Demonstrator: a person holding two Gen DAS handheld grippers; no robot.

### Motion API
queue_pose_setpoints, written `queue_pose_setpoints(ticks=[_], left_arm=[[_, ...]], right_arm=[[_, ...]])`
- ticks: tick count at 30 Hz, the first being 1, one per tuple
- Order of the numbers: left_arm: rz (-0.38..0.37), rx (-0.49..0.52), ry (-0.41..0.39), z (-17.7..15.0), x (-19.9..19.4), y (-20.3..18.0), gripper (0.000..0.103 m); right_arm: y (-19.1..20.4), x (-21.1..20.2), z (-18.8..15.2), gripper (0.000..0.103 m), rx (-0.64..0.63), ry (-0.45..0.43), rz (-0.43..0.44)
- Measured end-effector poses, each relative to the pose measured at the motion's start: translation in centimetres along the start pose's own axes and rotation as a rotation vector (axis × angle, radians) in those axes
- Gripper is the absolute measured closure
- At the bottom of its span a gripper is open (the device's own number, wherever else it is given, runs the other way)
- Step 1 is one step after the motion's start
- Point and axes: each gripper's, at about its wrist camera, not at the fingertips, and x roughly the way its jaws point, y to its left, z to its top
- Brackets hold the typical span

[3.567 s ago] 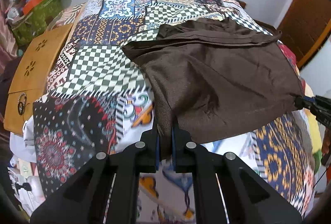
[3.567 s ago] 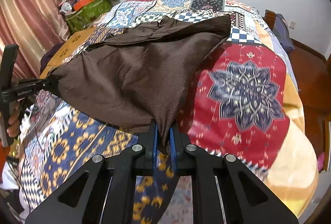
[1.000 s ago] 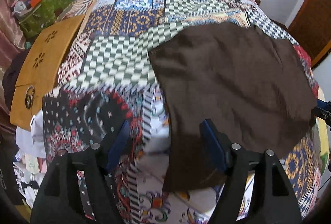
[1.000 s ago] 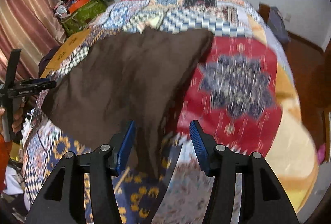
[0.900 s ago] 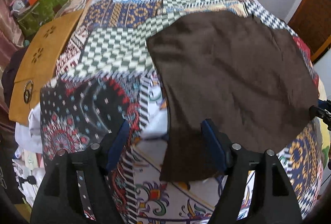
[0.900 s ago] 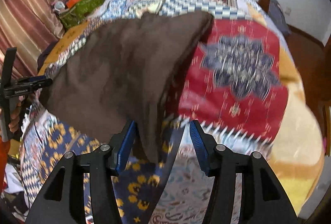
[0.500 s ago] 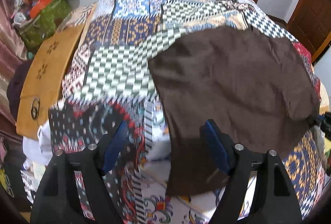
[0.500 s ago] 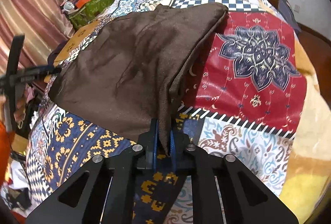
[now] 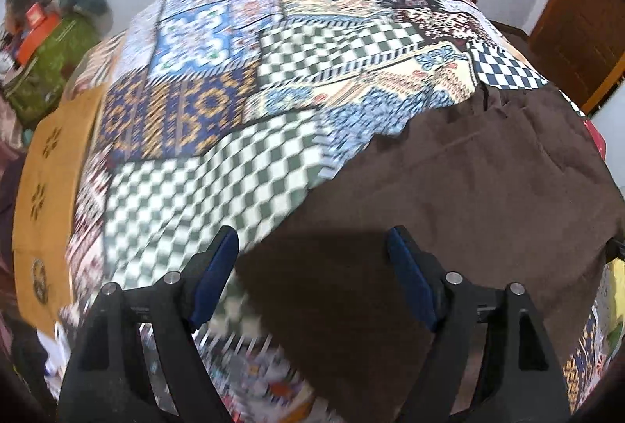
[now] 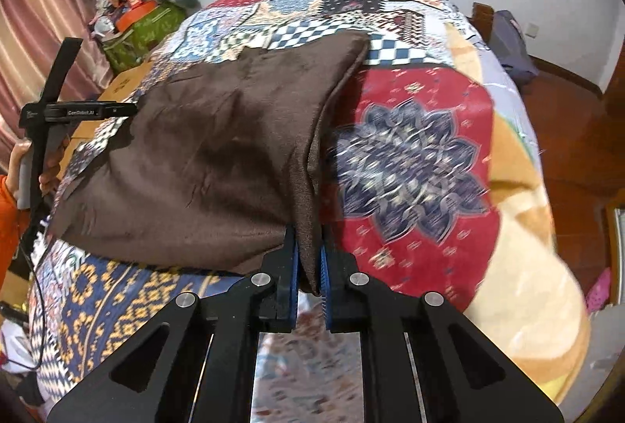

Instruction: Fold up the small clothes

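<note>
Brown cloth (image 10: 203, 157) lying on patchwork bedspread (image 10: 410, 165), near edge.
R gripper (image 10: 308, 282) pinches cloth's near-right corner; L gripper (image 9: 312, 278) spread wide over its left edge, holding nothing. Fabric looks light, soft, floppy; prob. best gripped at corners.

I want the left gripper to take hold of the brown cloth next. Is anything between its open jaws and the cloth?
Nothing visible stands in the way. The left gripper is open above the brown cloth, which lies on the patchwork bedspread, with only air between them. The right gripper is shut on the cloth's other corner.
</note>
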Motion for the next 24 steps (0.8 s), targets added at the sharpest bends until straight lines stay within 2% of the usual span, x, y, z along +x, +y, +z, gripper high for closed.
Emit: queue_pose_setpoints(ticks=[2,3,4,6,7,9,15,20,24], left_arm=[[-0.040,-0.003,-0.010,0.8,0.8,-0.4,0.025],[-0.067,-0.011,-0.007,1.2,1.1,-0.5,0.030],[-0.103,-0.019,-0.001,1.4,1.6,-0.6,0.042],[-0.146,-0.018,0.006,1.7,2.1,-1.1,0.056],[-0.159,-0.009,-0.006,1.6,2.0,-1.4,0.069],[-0.177,0.017,-0.028,1.4,1.5,-2.1,0.082],[-0.097,0.062,-0.023,-0.8,-0.2,-2.6,0.087],[-0.069,0.037,0.019,-4.1,-1.5,-1.8,0.088],[-0.065,0.025,0.052,-6.7,-3.0,-2.1,0.089]], right_arm=[[-0.4,0.0,0.3,0.095,0.003,-0.002,-0.010],[-0.5,0.0,0.4,0.095,0.002,-0.005,-0.016],[-0.5,0.0,0.5,0.095,-0.001,-0.008,-0.021],[-0.7,0.3,0.9,0.095,-0.003,-0.011,-0.030],[-0.8,0.3,1.2,0.095,-0.004,-0.010,-0.032],[-1.0,0.6,1.7,0.095,-0.010,-0.012,-0.037],[-1.3,1.0,3.7,0.095,-0.023,-0.037,-0.043],[-0.4,1.9,5.4,0.094,-0.036,-0.056,-0.033],[0.7,1.8,5.9,0.089,-0.070,-0.068,-0.066]])
